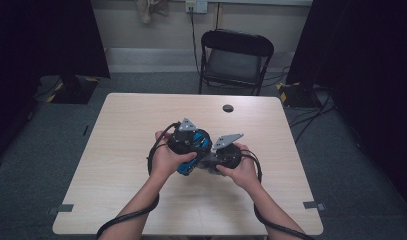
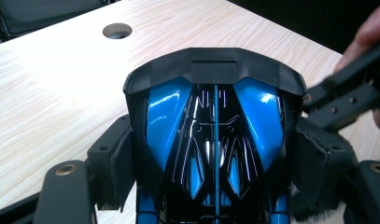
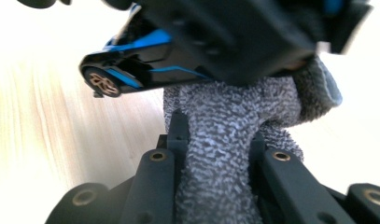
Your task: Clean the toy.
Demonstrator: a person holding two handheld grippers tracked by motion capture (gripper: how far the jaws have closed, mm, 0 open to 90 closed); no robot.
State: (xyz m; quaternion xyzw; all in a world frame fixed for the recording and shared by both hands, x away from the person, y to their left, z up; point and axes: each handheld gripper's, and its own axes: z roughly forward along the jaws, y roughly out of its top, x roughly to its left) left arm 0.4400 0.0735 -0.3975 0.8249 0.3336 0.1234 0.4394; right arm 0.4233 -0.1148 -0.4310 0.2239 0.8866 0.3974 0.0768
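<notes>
Your left gripper point(image 2: 211, 154) clamps blue-black toy car point(image 2: 214, 130) by its sides, above table point(image 2: 52, 93) centre. Your right gripper point(image 3: 215, 154) clenched on grey cloth point(image 3: 225, 140), cloth pressed against car underside. Beyond: cable hole point(image 1: 228, 108), folding chair point(image 1: 235, 59).

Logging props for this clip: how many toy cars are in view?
1. A blue-and-black toy car is clamped between the left gripper jaws above the table, while the right gripper presses a grey cloth against it. None else visible.
</notes>
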